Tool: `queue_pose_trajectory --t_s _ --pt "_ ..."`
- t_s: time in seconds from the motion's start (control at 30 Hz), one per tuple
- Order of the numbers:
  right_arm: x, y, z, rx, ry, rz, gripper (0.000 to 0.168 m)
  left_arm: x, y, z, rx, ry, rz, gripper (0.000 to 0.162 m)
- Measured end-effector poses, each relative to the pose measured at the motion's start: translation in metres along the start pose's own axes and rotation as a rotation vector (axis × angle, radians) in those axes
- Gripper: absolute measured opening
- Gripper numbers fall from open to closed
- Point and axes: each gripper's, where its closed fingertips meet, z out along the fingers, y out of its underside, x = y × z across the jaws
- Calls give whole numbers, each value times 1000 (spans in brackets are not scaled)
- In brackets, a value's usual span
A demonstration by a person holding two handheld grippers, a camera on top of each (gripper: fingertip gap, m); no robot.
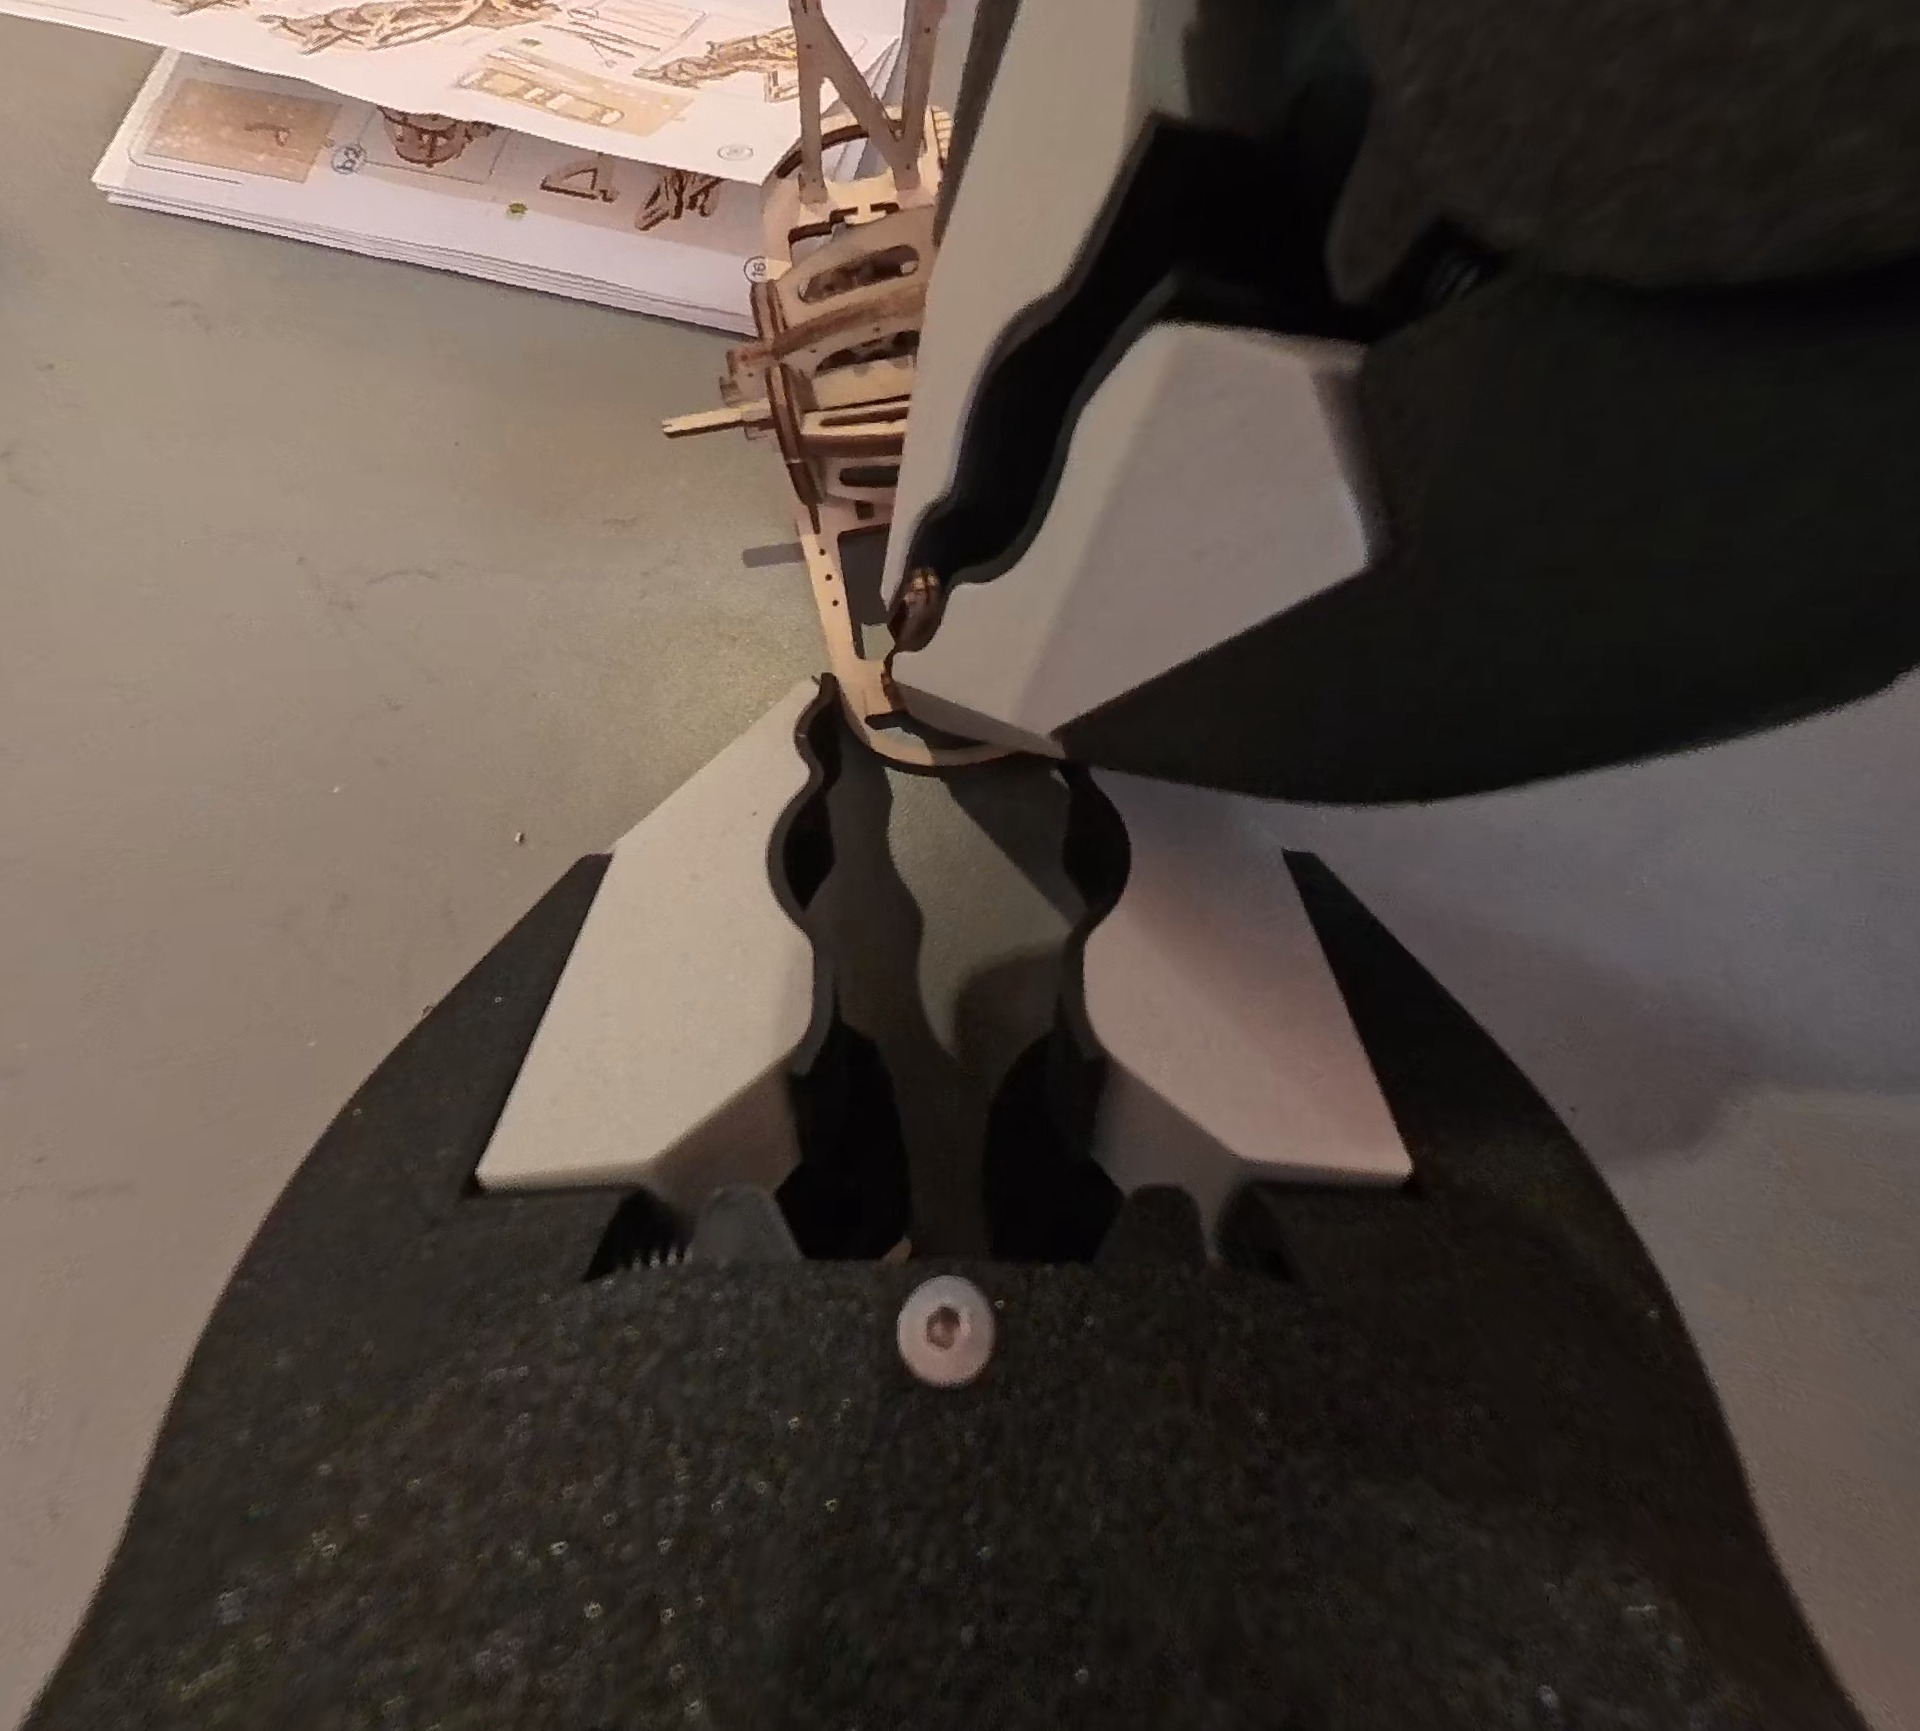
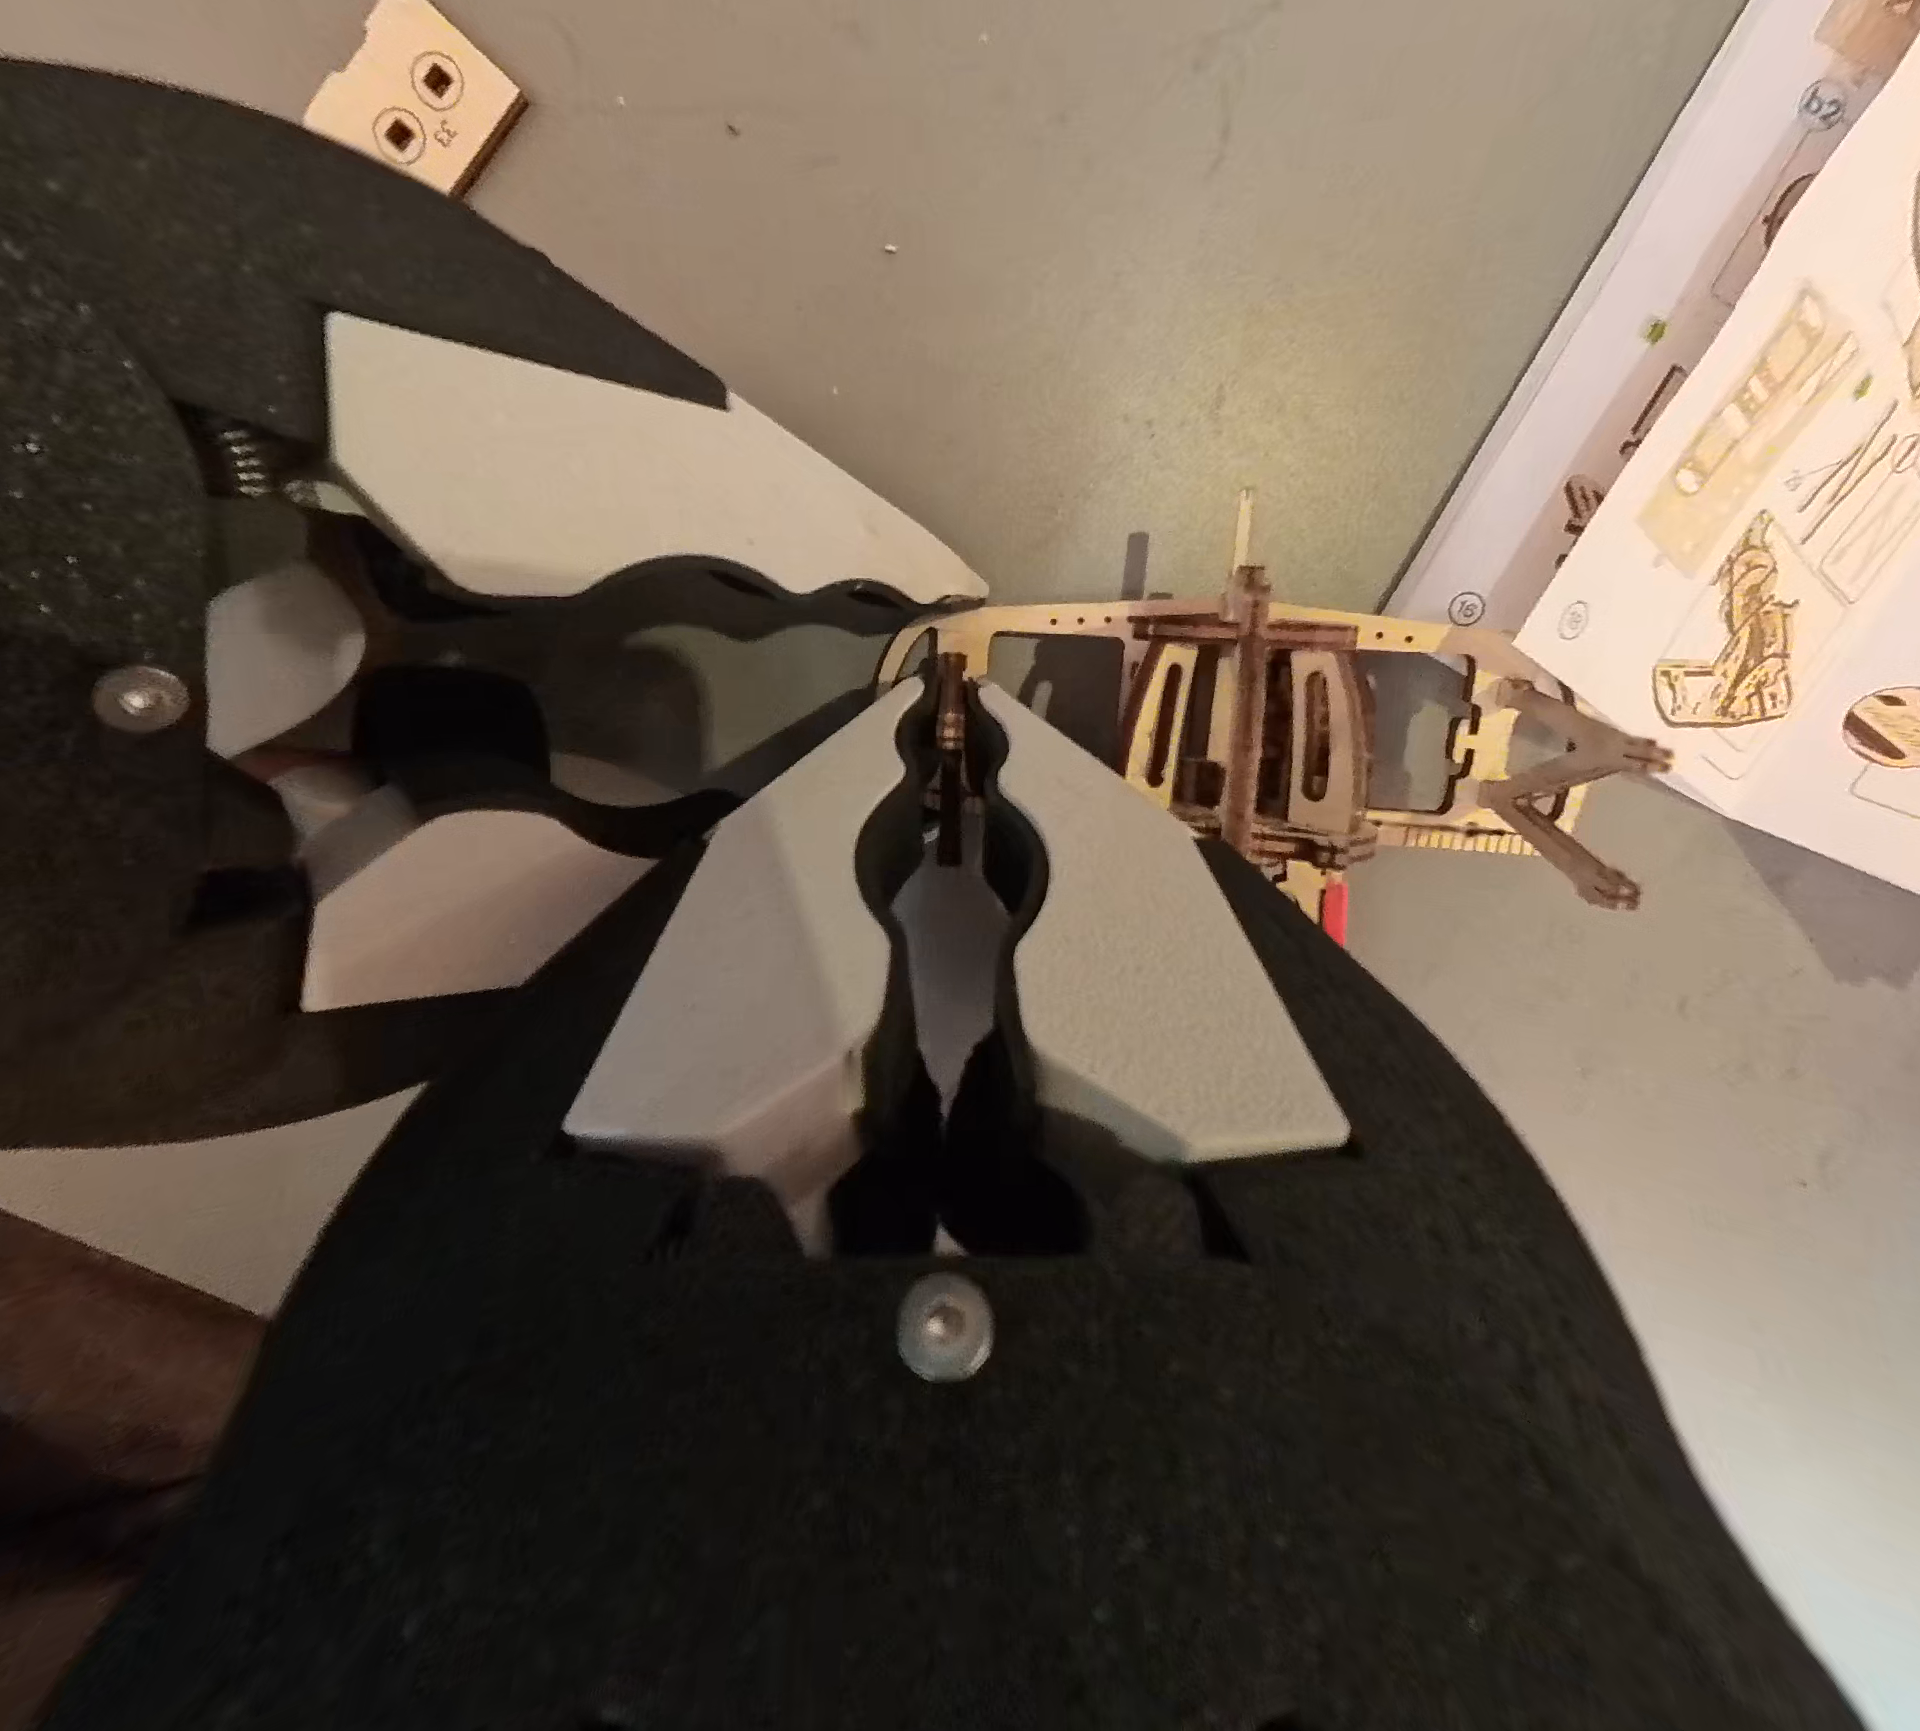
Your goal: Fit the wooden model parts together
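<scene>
A half-built wooden model (image 1: 831, 351) of pale and dark laser-cut parts lies on the grey table; it also shows in the right wrist view (image 2: 1247, 705). My left gripper (image 1: 935, 736) is shut on the model's curved frame end and enters the right wrist view (image 2: 935, 632) from the left. My right gripper (image 2: 953, 694) is shut on a small dark wooden piece (image 2: 951, 746) and holds it against the frame right beside the left fingertips. In the left wrist view it (image 1: 909, 611) comes in from the upper right and hides the model's right side.
An open instruction booklet (image 1: 416, 71) lies behind the model, and along the right edge in the right wrist view (image 2: 1714, 486). A small pale wooden plate (image 2: 416, 86) with two square holes lies on the grey table (image 2: 1039, 123) past the left gripper. Only a small space, under 4 cm, lies between the two pairs of fingers.
</scene>
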Motion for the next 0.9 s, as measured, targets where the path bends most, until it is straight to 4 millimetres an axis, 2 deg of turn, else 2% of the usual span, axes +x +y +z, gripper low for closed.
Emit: queue_pose_trajectory --t_s 0.6,0.9 --pt "1 5 0 -168 -4 62 1 0 -1 1 0 -7 4 39" --pt "2 -3 -4 -76 0 23 6 0 -1 1 0 -4 -1 39"
